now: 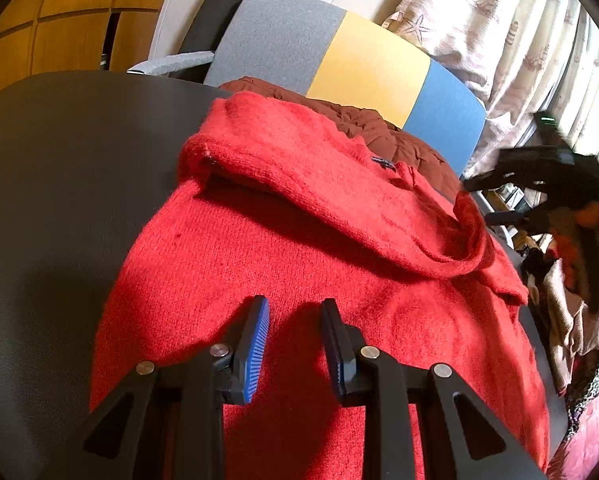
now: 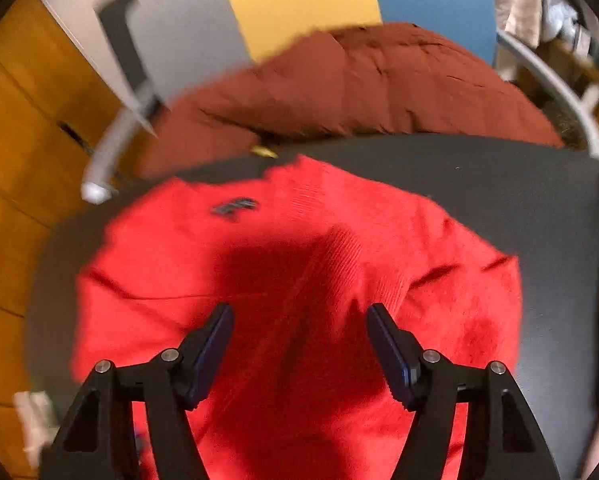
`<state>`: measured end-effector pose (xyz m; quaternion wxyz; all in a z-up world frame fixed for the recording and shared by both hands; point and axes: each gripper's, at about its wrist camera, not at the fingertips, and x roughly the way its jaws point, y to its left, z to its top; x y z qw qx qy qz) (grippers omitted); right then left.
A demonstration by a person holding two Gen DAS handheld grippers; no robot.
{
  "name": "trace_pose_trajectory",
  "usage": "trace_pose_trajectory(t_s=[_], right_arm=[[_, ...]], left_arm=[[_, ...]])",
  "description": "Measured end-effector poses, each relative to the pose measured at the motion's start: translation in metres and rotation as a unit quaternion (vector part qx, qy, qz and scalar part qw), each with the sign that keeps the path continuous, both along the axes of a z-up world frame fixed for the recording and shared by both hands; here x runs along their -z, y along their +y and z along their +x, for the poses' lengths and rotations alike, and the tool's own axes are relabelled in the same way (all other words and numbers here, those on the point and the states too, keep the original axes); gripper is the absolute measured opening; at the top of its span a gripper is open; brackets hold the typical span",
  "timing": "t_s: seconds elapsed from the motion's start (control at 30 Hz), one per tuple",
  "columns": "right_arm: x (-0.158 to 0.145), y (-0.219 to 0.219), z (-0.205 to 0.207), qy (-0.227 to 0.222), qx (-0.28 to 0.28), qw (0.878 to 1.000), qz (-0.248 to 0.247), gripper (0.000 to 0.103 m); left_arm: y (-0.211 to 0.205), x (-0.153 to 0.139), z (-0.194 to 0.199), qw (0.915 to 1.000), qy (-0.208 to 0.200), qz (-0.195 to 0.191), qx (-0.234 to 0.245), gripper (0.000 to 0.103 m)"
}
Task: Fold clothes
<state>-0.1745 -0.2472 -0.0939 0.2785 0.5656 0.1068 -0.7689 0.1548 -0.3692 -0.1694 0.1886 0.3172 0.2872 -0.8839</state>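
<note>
A red knit sweater point(image 1: 299, 248) lies on the dark table point(image 1: 59, 184), partly folded, with one part laid back over its body and a small dark logo point(image 1: 382, 162) showing. My left gripper point(image 1: 295, 312) hovers just above the sweater's near part, open and empty. In the left wrist view my right gripper point(image 1: 499, 200) shows blurred at the sweater's far right edge. In the right wrist view the sweater point(image 2: 299, 264) fills the middle, with its logo point(image 2: 235, 206) at the far side. My right gripper point(image 2: 299, 316) is open and empty above it.
A dark red quilted garment point(image 2: 359, 84) lies on a chair just beyond the table point(image 2: 519, 184). The chair back point(image 1: 339, 56) is grey, yellow and blue. Wooden cabinets point(image 1: 59, 20) stand at the left. A curtain point(image 1: 499, 28) and a pile of clothes point(image 1: 571, 300) are at the right.
</note>
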Motion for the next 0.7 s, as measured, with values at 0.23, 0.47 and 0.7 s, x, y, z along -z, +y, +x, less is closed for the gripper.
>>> trace_pose_trajectory(t_s=[0.23, 0.47, 0.7], right_arm=[[0.003, 0.018, 0.016, 0.051, -0.025, 0.998, -0.025, 0.012], [-0.039, 0.099, 0.05, 0.14, -0.046, 0.964, -0.22, 0.012], [0.035, 0.173, 0.069, 0.061, 0.001, 0.974, -0.219, 0.044]], left_arm=[[-0.004, 0.002, 0.0, 0.9999, 0.009, 0.011, 0.002, 0.026], [-0.003, 0.001, 0.0, 1.0, 0.006, 0.007, 0.001, 0.026], [0.0, 0.0, -0.001, 1.0, -0.001, 0.001, 0.001, 0.026]])
